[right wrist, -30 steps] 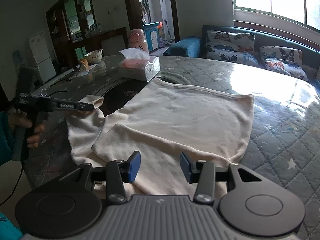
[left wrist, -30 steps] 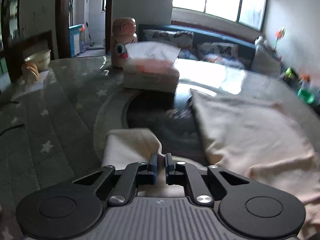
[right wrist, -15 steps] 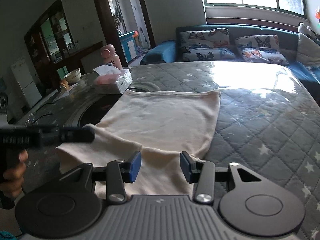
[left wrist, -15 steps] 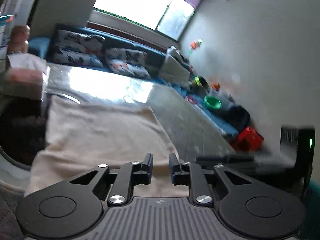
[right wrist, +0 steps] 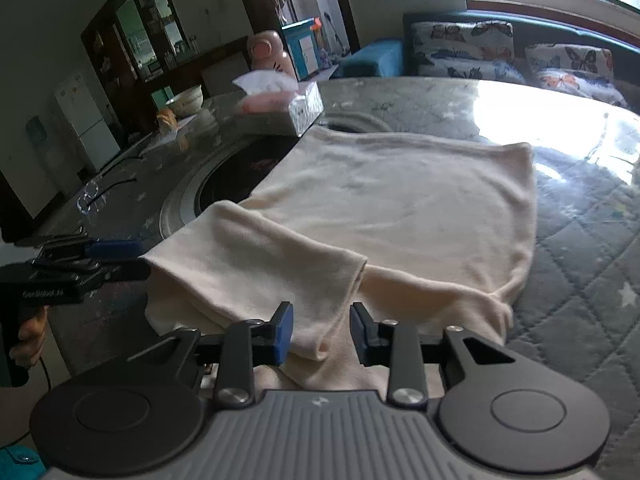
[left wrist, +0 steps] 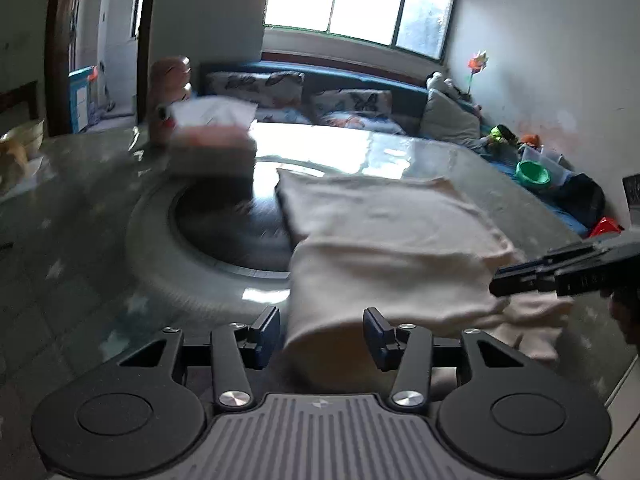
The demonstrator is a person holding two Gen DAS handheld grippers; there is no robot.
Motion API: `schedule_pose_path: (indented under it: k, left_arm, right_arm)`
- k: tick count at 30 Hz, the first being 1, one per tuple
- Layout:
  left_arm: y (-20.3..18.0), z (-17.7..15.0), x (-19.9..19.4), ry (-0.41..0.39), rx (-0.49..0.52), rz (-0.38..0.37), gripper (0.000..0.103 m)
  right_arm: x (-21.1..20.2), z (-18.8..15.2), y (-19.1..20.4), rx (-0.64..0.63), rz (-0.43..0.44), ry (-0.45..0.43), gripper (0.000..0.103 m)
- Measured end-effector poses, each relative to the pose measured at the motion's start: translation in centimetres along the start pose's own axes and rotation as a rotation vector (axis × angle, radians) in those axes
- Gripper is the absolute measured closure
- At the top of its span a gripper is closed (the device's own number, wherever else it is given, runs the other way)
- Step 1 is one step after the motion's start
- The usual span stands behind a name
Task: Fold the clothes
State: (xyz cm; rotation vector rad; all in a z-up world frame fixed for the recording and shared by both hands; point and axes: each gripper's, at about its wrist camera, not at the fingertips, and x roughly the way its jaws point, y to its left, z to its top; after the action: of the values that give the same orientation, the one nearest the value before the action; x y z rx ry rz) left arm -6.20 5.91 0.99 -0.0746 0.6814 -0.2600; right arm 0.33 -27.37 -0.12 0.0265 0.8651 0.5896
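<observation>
A cream garment (right wrist: pixel 400 208) lies flat on the quilted grey table, its left sleeve (right wrist: pixel 256 264) folded across the near end. It also shows in the left wrist view (left wrist: pixel 384 232). My left gripper (left wrist: pixel 322 332) is open, with the folded edge lying between its fingers; it also shows in the right wrist view (right wrist: pixel 116 258). My right gripper (right wrist: pixel 320 334) is open over the garment's near edge, cloth between its fingers; it enters the left wrist view from the right (left wrist: pixel 516 280).
A tissue box (right wrist: pixel 280 108) and a pink bottle (right wrist: pixel 268 48) stand at the far left of the table (right wrist: pixel 592 264). A dark round inset (left wrist: pixel 228 228) lies left of the garment. A bowl (right wrist: pixel 186 98) sits further left. A sofa (left wrist: pixel 340 96) runs behind the table.
My left gripper carried the sleeve rightward over the garment, then opened and let it go, swinging back. My right gripper stayed open and shifted slightly over the near edge.
</observation>
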Motion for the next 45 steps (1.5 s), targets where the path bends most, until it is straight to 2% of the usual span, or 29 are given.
schedule_pose_path:
  k: [4,12,16,20,25,28,34,37,42,44,45]
  left_arm:
    - [0.5,-0.9,-0.3,0.014,-0.008,0.005,0.05]
    - [-0.2,-0.7,1.3,0.023,-0.027,-0.001,0.05]
    - [-0.8,-1.0,1.7,0.023,-0.005,0.024,0.052]
    - [-1.1,-1.1,1.8,0.027,0.018,0.046,0.058]
    - [-1.4,-1.3,1.8,0.02,0.062,0.102,0.07]
    - [-1.6,-1.5,1.6,0.019,0.078,0.091,0.076]
    - [-2.3,-1.7,1.5,0.019,0.113,0.09,0.076]
    - [-2.4,-1.7,1.4,0.023,0.124,0.094,0.076]
    - [-1.8,-1.6,1.0,0.038,0.113,0.072,0.074]
    - [-1.5,-1.5,0.5,0.042,0.105,0.056,0.072]
    - [-1.3,-1.2,0.1,0.044,0.104,0.048,0.068]
  right_arm:
    - [0.9,-0.1,0.6,-0.006,-0.036,0.028,0.083]
    - [1.1,-0.3,0.7,0.041,-0.071,0.021,0.084]
    - [1.0,-0.3,1.6,-0.026,-0.106,0.001,0.097]
    - [-0.8,0.5,2.0,-0.068,-0.115,-0.039,0.098]
    - [-4.4,1.8,2.9,-0.161,-0.193,-0.123,0.098]
    - [-6.4,2.1,3.0,-0.179,-0.23,-0.149,0.098]
    - [-5.6,0.4,1.4,-0.124,-0.286,-0.108,0.098]
    - [-5.4,0.0,1.1,-0.106,-0.288,-0.12,0.098]
    - [-3.7,-1.5,-0.2,-0.078,-0.28,-0.038,0.097]
    - [-3.6,-1.8,-0.2,-0.089,-0.291,-0.029,0.097]
    - [-4.0,-1.8,-0.2,-0.092,-0.289,-0.039,0.097]
